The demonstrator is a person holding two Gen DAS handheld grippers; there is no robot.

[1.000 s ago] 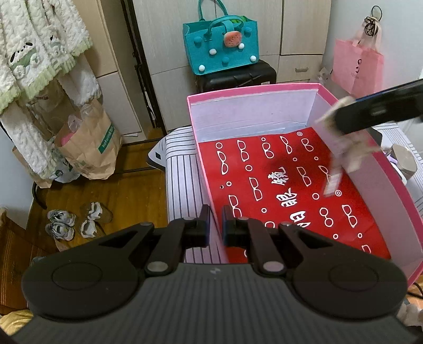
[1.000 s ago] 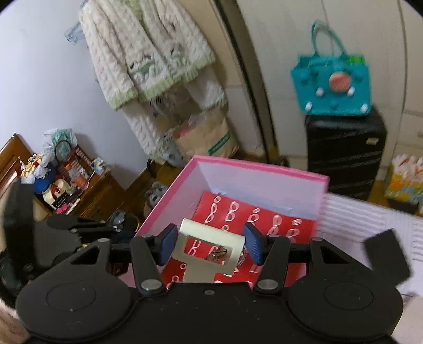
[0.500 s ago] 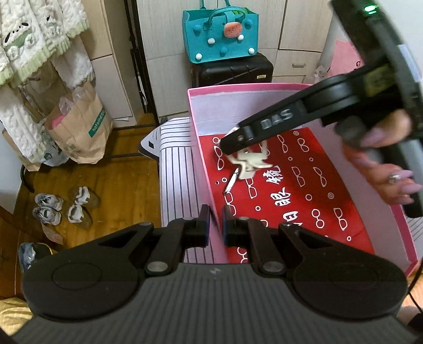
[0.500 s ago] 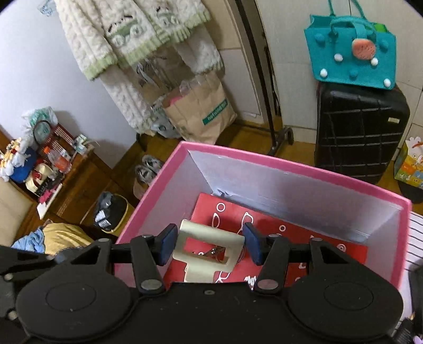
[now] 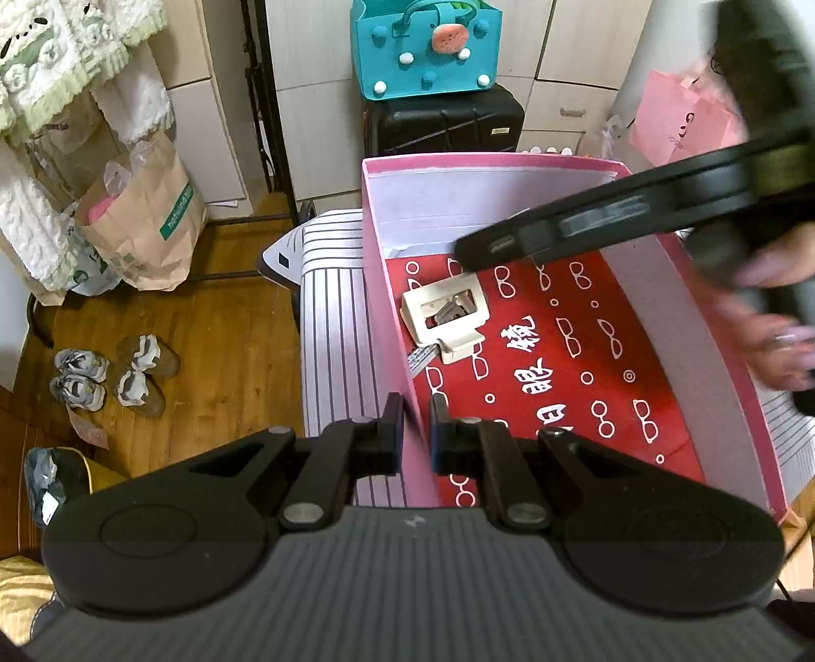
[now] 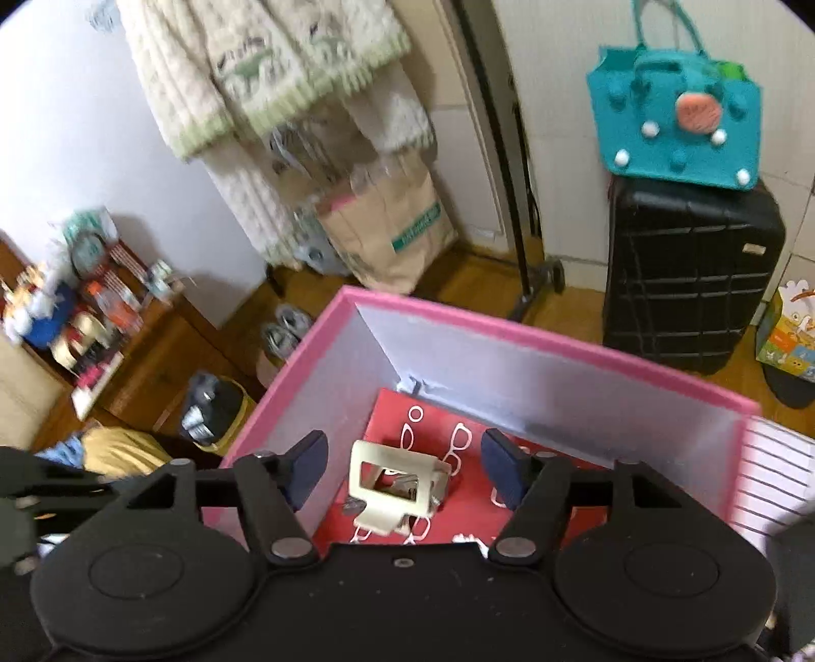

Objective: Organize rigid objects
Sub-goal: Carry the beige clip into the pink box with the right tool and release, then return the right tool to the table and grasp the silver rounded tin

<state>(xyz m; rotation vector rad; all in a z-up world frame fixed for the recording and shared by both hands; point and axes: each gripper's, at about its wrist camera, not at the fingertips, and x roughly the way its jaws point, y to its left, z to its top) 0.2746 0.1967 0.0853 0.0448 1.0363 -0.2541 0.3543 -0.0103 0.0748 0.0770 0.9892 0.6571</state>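
Observation:
A cream hair claw clip [image 5: 444, 314] lies on the red patterned floor of the pink box [image 5: 374, 285], near its left wall; it also shows in the right wrist view [image 6: 395, 489]. My right gripper [image 6: 402, 466] is open and empty, just above the clip; in the left wrist view its arm [image 5: 601, 224] reaches over the box from the right. My left gripper [image 5: 415, 433] is shut on the near left wall of the pink box [image 6: 285, 397].
The box sits on a striped surface [image 5: 331, 326]. Beyond stand a black suitcase [image 5: 443, 122] with a teal bag [image 5: 425, 48], a paper bag [image 5: 140, 214], shoes [image 5: 114, 374] on the wood floor, and a pink bag [image 5: 682, 127].
My right gripper carried the clip into the box, opened and let it go; the clip now lies on the box floor. My left gripper has kept its hold.

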